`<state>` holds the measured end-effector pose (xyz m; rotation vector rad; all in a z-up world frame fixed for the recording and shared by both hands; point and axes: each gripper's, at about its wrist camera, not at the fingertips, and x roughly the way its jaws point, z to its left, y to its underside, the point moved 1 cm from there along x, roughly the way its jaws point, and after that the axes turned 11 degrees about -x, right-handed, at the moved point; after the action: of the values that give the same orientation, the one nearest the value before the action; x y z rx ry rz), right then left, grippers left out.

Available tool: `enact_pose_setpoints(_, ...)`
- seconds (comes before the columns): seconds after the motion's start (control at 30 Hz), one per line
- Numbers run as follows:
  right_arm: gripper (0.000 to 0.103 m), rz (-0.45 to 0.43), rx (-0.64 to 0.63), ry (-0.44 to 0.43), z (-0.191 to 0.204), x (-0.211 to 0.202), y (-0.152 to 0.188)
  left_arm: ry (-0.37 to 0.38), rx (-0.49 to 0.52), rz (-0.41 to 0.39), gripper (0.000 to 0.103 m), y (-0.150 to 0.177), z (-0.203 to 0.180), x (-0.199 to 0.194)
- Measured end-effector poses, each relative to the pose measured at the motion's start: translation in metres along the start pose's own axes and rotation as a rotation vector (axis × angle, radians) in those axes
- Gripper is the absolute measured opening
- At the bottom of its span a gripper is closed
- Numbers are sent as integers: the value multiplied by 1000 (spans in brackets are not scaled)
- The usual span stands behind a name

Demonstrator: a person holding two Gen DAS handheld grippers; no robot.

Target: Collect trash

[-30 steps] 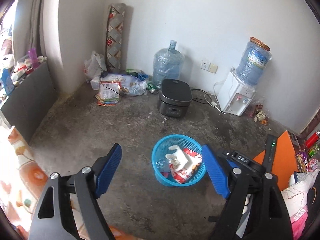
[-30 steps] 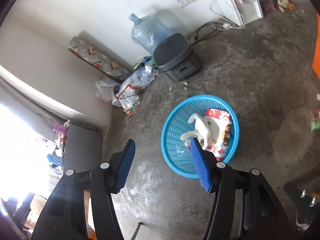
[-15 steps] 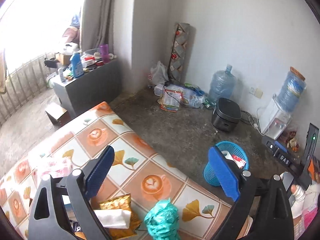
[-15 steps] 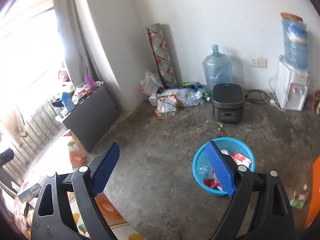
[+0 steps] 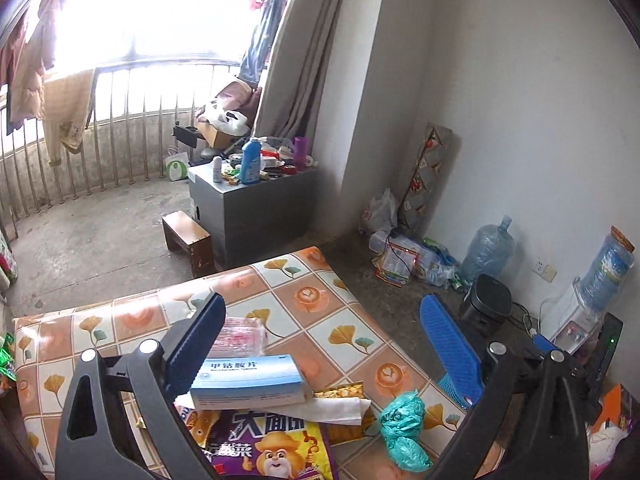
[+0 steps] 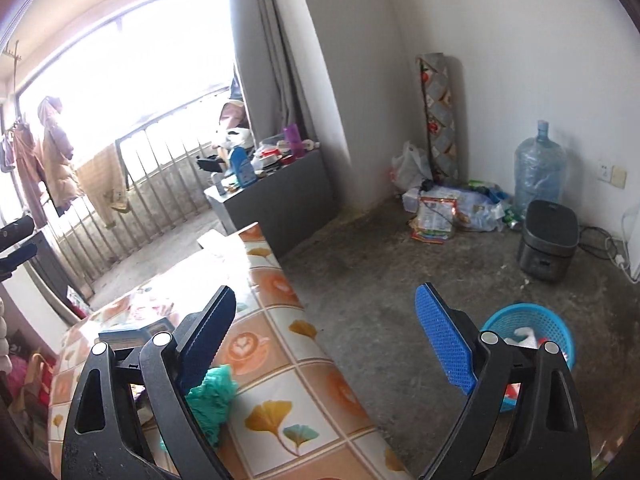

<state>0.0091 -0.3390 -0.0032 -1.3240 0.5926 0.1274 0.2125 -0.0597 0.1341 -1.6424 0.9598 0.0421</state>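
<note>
A table (image 5: 320, 312) with a tile-patterned cloth carries the trash: a blue-and-white medicine box (image 5: 248, 380), a pink packet (image 5: 240, 336), a purple snack bag (image 5: 260, 448), a yellow snack bag (image 5: 340, 392), a white tissue (image 5: 332, 406) and a crumpled green plastic bag (image 5: 402, 424). My left gripper (image 5: 324, 346) hovers open over this pile with nothing between its fingers. My right gripper (image 6: 326, 320) stands open and empty above the table's edge (image 6: 304, 320), the green bag (image 6: 212, 396) by its left finger. On the floor to the right, the blue basket (image 6: 528, 324) holds trash.
A black rice cooker (image 6: 548, 240), a water jug (image 6: 540, 172) and a heap of bags (image 6: 448, 208) line the far wall, beside a rolled mat (image 6: 440, 116). A grey cabinet (image 5: 256, 200) and a wooden stool (image 5: 188, 236) stand beyond the table. Balcony railing (image 5: 100, 128) lies behind.
Both grippers have risen and swung left from above the blue basket to the table with the trash pile. The right jaws have widened; the left stayed wide.
</note>
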Motion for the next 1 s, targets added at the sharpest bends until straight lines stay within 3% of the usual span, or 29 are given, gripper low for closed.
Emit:
enact_pose_setpoints(0.17, 87, 55, 17, -154, 29, 19, -3, -38, -57, -31, 96, -6, 42, -21)
enact_pose_setpoints(0.3, 84, 116, 34, -278, 54, 41, -3, -49, -114, 4, 96, 3, 78, -15)
enact_pose_setpoints(0.5, 79, 207, 17, -333, 77, 63, 8, -69, -200, 82, 84, 24, 123, 15)
enact_pose_setpoints(0.73, 74, 292, 74, -385, 77, 80, 24, -26, -199, 249, 70, 19, 144, 95)
enact_pose_setpoints(0.77, 72, 306, 80, -389, 78, 83, 26, -23, -184, 276, 62, 19, 144, 110)
enact_pose_setpoints(1.0, 68, 357, 80, -407, 80, 92, 36, -61, -64, 505, 34, 29, 148, 206)
